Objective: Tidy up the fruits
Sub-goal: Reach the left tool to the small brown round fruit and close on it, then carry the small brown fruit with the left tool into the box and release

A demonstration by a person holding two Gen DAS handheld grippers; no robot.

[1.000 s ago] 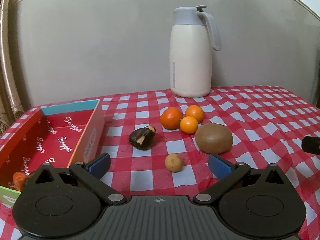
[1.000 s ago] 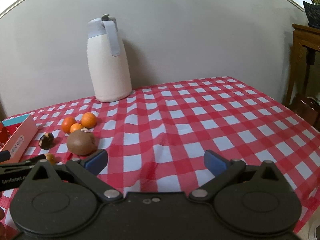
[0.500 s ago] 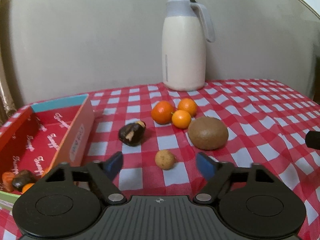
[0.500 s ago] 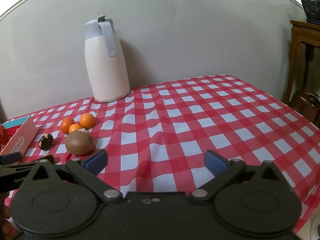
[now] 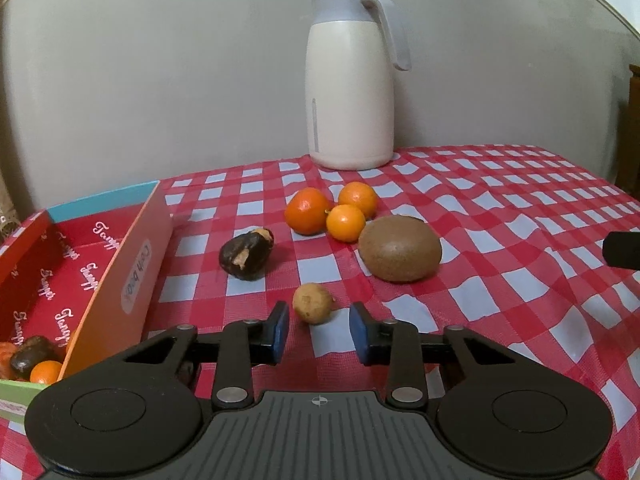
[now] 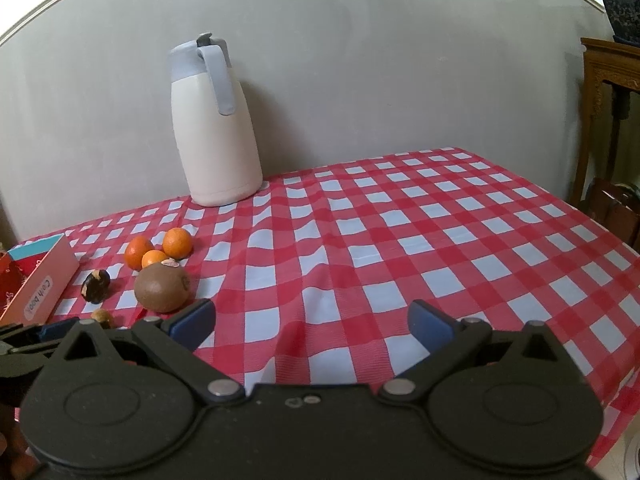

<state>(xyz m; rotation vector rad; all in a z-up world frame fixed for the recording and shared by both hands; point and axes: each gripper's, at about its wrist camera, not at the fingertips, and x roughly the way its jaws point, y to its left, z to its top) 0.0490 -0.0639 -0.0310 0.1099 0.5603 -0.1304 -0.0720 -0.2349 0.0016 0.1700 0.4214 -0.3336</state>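
A small tan round fruit (image 5: 312, 303) lies on the checked cloth just ahead of my left gripper (image 5: 319, 333), whose blue pads stand apart on either side of it without touching. Behind it lie a dark brown fruit (image 5: 245, 254), a kiwi (image 5: 399, 249) and three oranges (image 5: 308, 211). A red cardboard box (image 5: 132, 256) at the left holds several fruits (image 5: 34, 362). My right gripper (image 6: 311, 326) is open and empty over bare cloth, right of the kiwi (image 6: 161, 287) and the oranges (image 6: 177, 242).
A white jug with a grey lid (image 5: 350, 80) stands at the back against the wall; it also shows in the right wrist view (image 6: 214, 128). A wooden cabinet (image 6: 610, 120) stands beyond the table's right edge.
My left gripper has moved forward and right toward the tan fruit, and its jaws have narrowed around it. The right gripper has barely moved.
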